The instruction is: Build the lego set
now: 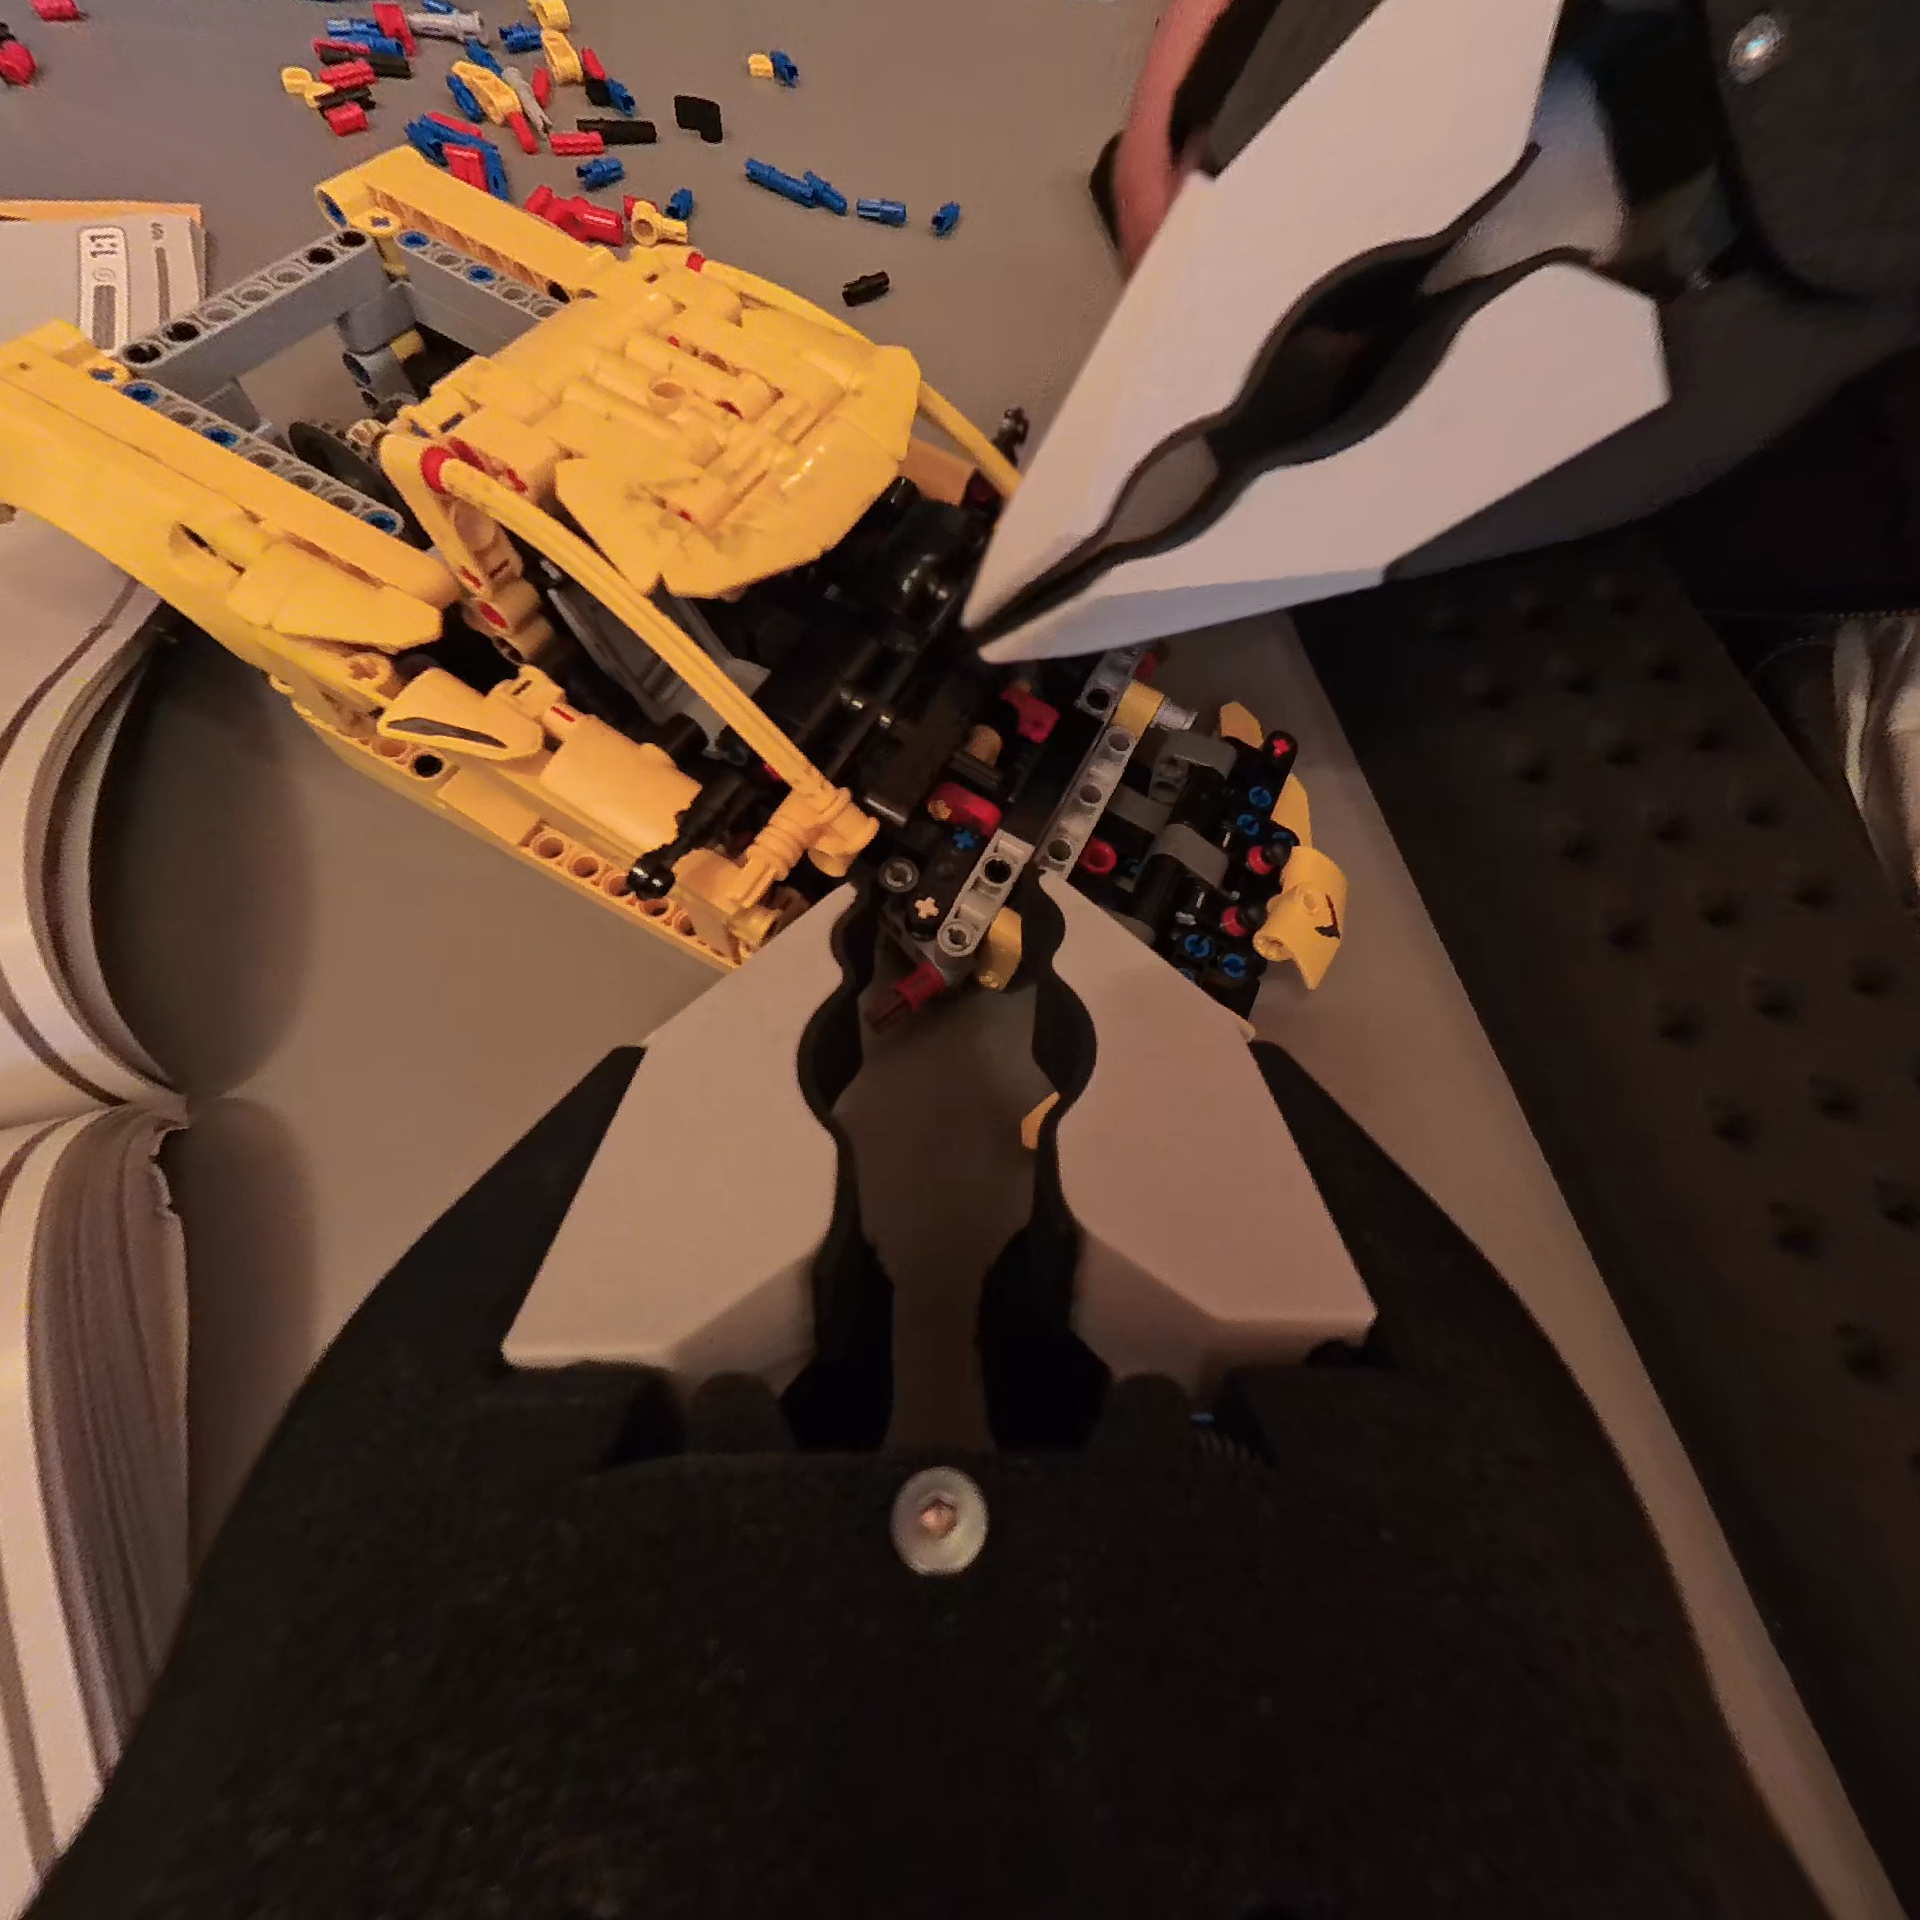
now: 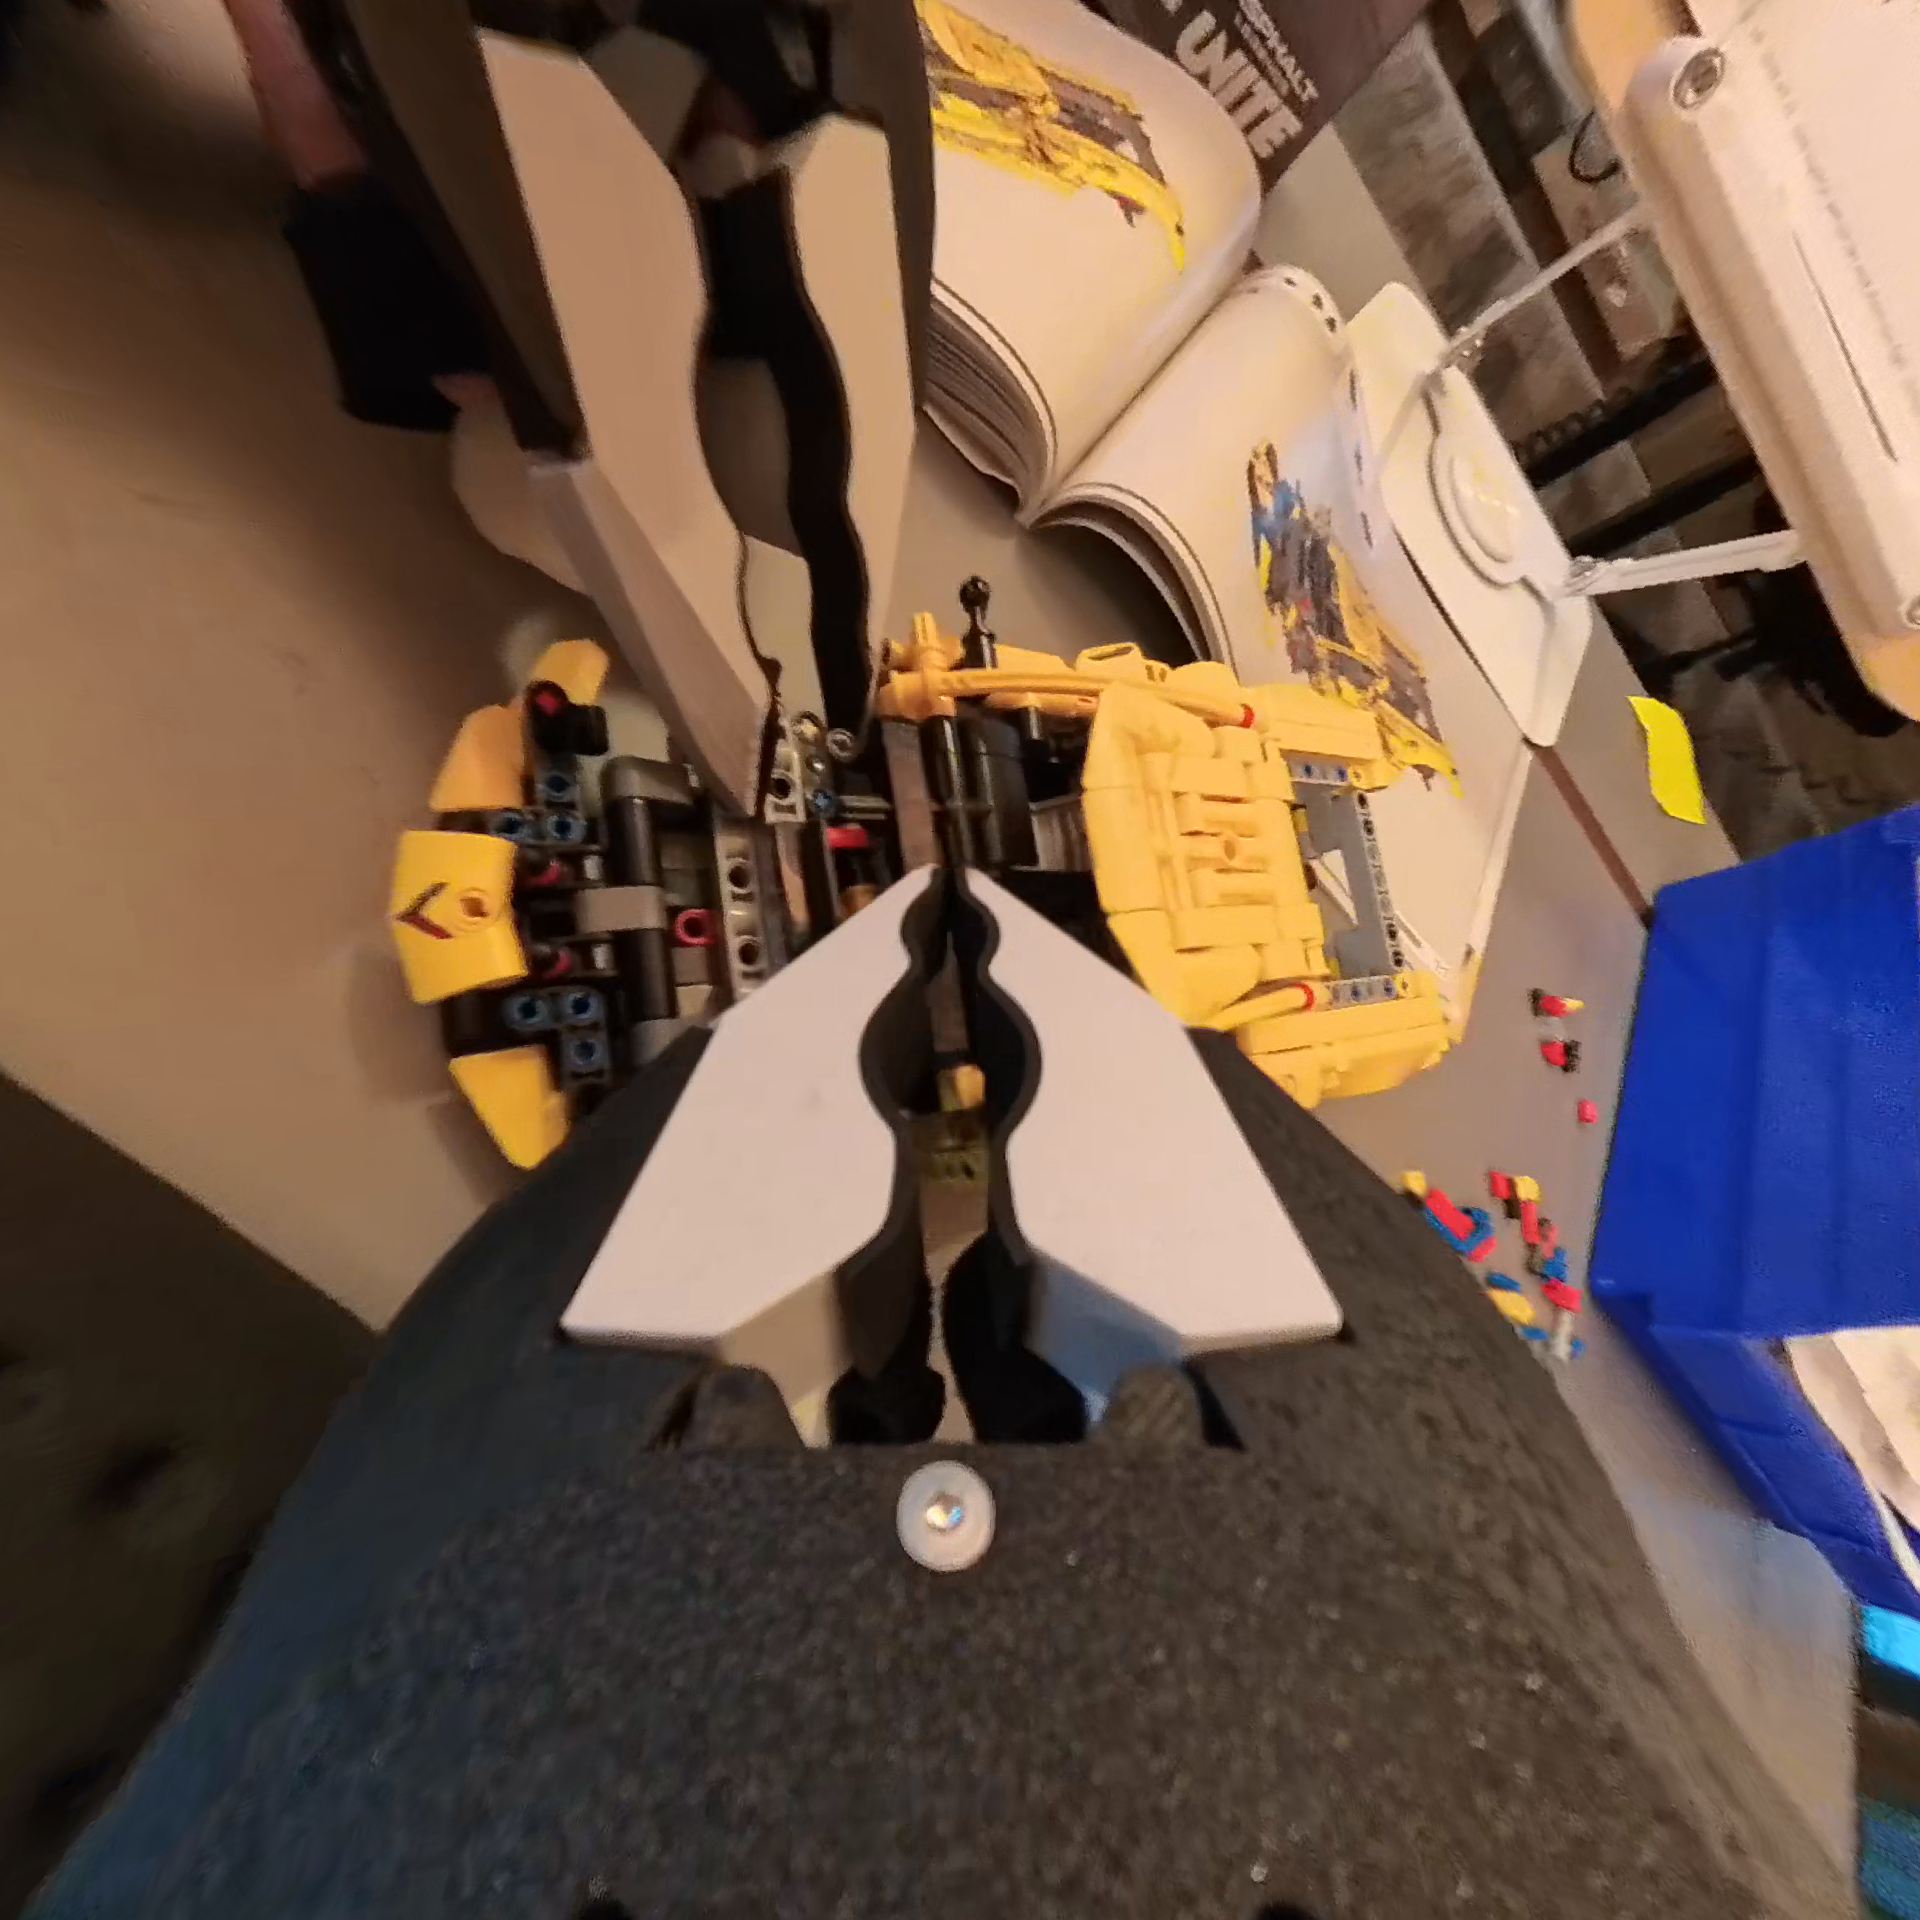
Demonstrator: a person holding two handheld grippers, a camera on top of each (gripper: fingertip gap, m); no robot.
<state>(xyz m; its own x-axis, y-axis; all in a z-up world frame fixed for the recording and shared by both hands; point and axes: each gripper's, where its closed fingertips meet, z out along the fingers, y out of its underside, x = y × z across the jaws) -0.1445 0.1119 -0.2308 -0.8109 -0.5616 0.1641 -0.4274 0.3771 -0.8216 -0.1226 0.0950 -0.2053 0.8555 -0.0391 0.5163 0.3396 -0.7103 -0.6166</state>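
A partly built yellow and black lego car (image 1: 665,436) lies on the grey table, and it also shows in the right wrist view (image 2: 1195,831). My left gripper (image 1: 948,904) is shut on the car's front end, with a grey beam (image 1: 987,883) and a yellow piece between its pads. The right wrist view shows it coming down from above (image 2: 800,727). My right gripper (image 2: 948,878) has its fingertips pressed together over the car's black middle. In the left wrist view its closed tip (image 1: 977,636) touches that black section. I see no loose piece in it.
Loose red, blue, yellow and black pieces (image 1: 499,104) lie beyond the car and beside a blue bin (image 2: 1766,1091). An open instruction book (image 1: 62,935) lies left of the car. The table edge (image 1: 1455,935) runs close on the right, with a dark perforated surface beyond it.
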